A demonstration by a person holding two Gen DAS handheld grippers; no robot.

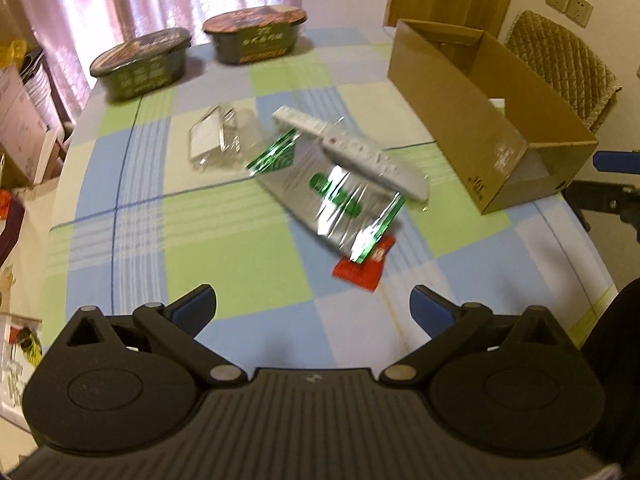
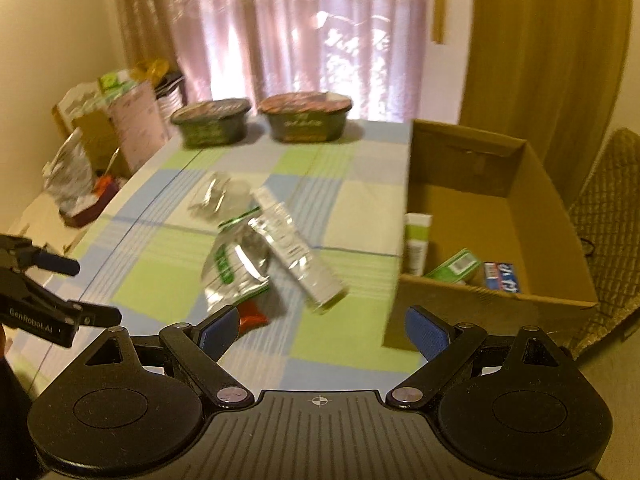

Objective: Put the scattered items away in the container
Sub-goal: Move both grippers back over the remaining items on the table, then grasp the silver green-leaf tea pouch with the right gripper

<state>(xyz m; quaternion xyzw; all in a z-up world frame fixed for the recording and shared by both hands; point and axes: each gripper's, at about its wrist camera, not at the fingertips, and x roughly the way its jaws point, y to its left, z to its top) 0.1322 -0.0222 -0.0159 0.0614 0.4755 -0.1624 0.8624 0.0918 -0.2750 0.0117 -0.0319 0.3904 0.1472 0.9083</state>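
Fingers on my left gripper (image 1: pixel 312 306) and right gripper (image 2: pixel 320 326) stood apart (nothing held), ready for the pouch (image 1: pixel 332 196) beside the box (image 1: pixel 452 120).

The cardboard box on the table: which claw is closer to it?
The right one. The right claw hangs open just short of the cardboard box's near corner. The left claw, also open, sits further off, with the silver-green packet between it and the box.
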